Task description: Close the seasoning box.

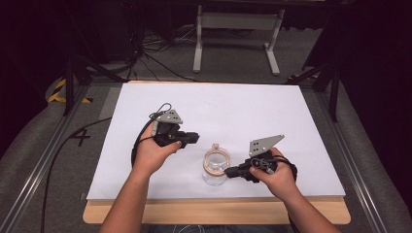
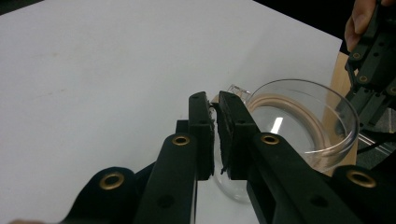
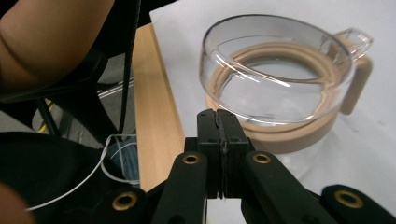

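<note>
My left gripper (image 1: pixel 190 137) hung just left of the glass carafe (image 1: pixel 215 167), its jaws nearly together with only a thin slit and nothing between them, tips aimed at the carafe's tan collar (image 2: pixel 289 105), I judged to line up a grasp. My right gripper (image 1: pixel 232 171) sat just right of the carafe, jaws pressed together, empty, likely steadying beside it.

High view looks down from above; both gripper views sit close, sharing the glass jug (image 1: pixel 215 165).
</note>
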Demonstrator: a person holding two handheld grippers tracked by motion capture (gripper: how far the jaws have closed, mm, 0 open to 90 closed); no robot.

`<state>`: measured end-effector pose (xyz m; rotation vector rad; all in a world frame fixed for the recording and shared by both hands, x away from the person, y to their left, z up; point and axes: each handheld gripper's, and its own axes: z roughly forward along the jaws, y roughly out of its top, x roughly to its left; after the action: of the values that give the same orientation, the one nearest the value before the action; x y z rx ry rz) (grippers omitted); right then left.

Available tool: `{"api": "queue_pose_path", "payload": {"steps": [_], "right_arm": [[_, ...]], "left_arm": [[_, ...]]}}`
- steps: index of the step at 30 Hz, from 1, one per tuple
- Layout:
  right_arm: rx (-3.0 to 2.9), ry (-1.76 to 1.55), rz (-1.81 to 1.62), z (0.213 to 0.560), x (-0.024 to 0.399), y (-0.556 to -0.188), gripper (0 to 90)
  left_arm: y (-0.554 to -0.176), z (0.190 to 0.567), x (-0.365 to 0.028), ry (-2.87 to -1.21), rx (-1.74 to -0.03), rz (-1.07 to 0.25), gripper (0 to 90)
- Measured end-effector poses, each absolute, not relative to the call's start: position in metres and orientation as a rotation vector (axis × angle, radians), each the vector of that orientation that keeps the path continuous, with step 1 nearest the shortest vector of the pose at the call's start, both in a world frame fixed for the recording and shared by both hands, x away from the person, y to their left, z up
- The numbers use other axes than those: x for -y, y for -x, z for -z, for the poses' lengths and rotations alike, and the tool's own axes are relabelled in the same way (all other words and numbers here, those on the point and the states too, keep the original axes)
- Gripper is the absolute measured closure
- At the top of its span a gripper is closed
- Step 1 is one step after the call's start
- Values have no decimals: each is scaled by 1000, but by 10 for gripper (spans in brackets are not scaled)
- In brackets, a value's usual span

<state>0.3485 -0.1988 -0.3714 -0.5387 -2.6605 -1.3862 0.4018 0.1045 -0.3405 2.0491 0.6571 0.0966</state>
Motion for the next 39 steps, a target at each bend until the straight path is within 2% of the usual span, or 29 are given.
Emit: {"api": "queue_pose_path", "payload": {"steps": [10,15,21,23,32,39], "right_arm": [[2663,519,1341,373,198,-346,892],[2661,506,1392,365,202,-345,887],[2648,549,1537,344,222,-350,814],[2643,587,1608,335,235,-356,754],[2664,709,1759,318,266,-377,681],[2683,903,1773,321,297,-399,646]], "left_arm": [[-402,340,-108,-2035,-662,-102,838],[-401,340,-110,-2015,-687,-109,769],[-395,340,-125,-1962,-773,-139,677],[-393,340,-130,-1953,-785,-149,664],[-381,346,-157,-1945,-879,-218,599],[-378,351,-175,-1930,-937,-251,576]]}}
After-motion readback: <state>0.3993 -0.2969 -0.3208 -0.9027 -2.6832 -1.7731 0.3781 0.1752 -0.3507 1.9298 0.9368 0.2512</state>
